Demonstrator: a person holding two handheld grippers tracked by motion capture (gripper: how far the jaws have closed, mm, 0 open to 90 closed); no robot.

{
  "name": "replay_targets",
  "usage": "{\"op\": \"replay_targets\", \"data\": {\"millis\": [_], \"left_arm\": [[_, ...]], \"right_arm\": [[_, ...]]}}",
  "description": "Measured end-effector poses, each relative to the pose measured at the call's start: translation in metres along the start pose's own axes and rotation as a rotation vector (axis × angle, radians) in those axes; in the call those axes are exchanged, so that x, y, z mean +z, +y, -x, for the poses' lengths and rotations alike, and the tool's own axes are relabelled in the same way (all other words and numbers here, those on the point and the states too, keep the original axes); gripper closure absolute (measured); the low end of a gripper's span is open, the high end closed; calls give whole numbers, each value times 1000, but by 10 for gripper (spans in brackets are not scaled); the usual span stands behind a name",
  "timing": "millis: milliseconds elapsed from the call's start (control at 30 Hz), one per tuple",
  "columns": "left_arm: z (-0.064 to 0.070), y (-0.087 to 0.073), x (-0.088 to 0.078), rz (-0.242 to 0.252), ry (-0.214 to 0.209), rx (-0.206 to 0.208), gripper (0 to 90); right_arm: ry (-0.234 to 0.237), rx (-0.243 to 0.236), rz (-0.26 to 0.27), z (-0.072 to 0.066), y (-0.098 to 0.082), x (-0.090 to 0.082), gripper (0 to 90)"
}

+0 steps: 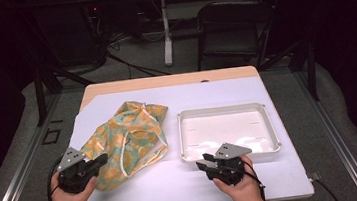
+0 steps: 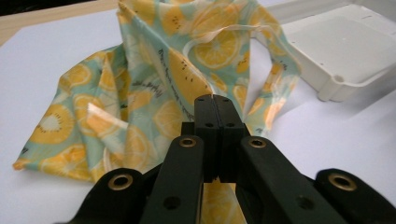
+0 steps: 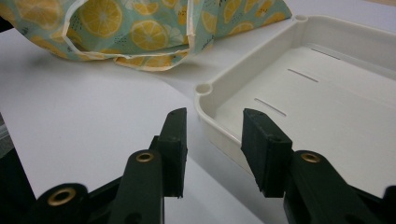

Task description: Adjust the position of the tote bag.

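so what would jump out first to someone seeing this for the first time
The crumpled lemon-print cloth bag on the left of the white table stands out, bright yellow and teal. The left gripper has its jaws shut at the bag's near edge. To the right lies an empty white tray, with the right gripper open at its near rim.

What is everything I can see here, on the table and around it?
Fruit-print cloth bag: one, teal with yellow lemon slices, crumpled at table left.
Tray: one, white, table right, beside the bag.
Table sheet: one, white, over the wooden tabletop.
Folding chair: one, dark, on the floor behind the table.
Left claw: one, black, jaws shut on the bag's near edge.
Right claw: one, black, jaws open, by the tray's near rim.
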State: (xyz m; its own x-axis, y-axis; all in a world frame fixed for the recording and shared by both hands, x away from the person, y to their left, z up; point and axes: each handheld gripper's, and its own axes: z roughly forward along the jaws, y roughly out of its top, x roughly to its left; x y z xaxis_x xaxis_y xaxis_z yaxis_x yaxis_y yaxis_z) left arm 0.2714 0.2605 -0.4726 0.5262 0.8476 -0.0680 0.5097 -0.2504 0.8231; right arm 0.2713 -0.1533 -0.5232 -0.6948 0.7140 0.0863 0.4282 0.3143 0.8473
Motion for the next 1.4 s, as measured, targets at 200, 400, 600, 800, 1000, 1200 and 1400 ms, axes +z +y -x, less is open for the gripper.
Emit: {"op": "replay_targets", "data": {"millis": [200,400,600,800,1000,1200,1400], "left_arm": [[11,2,3,-4,-46,36,900],[26,0,13,-38,-96,78,899],[35,-3,19,-70,-125,103,900],[43,-7,26,-95,-147,123,900],[51,-15,32,-125,-156,138,900],[58,-20,37,-153,-167,169,900],[60,-26,39,-162,-191,162,900]], "right_arm": [[0,0,1,0,0,0,607],[8,-9,-10,-2,-1,2,606],[8,-9,-8,-3,-1,3,607],[12,-9,-13,-4,-1,5,607],[103,-16,-21,-17,8,16,610],[115,-67,-3,-37,30,33,614],[219,-20,24,-56,65,62,622]]}}
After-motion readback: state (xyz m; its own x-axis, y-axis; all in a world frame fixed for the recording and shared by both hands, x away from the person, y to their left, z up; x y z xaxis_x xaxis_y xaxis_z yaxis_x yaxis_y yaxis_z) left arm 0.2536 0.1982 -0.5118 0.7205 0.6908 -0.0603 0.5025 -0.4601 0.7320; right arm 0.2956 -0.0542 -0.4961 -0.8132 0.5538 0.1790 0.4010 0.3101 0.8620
